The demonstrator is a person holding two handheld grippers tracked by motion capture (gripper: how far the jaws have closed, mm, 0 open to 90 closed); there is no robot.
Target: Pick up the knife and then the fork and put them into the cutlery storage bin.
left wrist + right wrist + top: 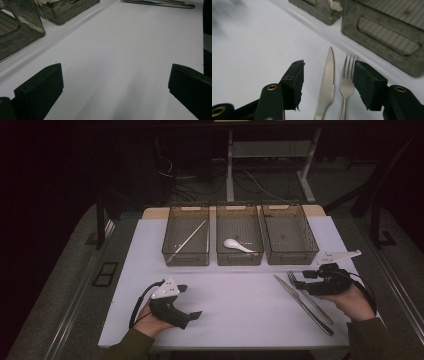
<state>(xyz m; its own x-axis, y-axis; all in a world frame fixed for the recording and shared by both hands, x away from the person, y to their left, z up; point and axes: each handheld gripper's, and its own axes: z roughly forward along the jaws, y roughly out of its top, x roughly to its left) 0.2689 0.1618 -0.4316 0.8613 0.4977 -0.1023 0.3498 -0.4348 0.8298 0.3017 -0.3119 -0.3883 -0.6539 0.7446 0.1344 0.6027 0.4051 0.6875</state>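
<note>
A: Right tool (328, 82) is down low over the cutlery, jaws parted to a middling gap, gripping nothing. The knife (327, 82) and the fork (347, 82) both lie between them, and no pad presses on either.

B: How do those two lie?

A: Side by side, flat on the white surface (235, 300), fork just right of the knife from the high view, tines and blade tip pointing toward the bins. They lie at the surface's right side, in front of the right-hand bin (290, 240).

B: And the left tool?

A: Left tool (192, 301) sits near the front left of the surface in the person's left hand (150, 322), jaws spread wide, with bare surface between them.

B: Further out?

A: Three smoky see-through bins in a row along the back. The left bin (186, 242) holds a pair of chopsticks (190, 240) lying slantwise. The middle bin (239, 240) holds a white spoon (237, 245). I can't make out anything in the right-hand one.
</note>
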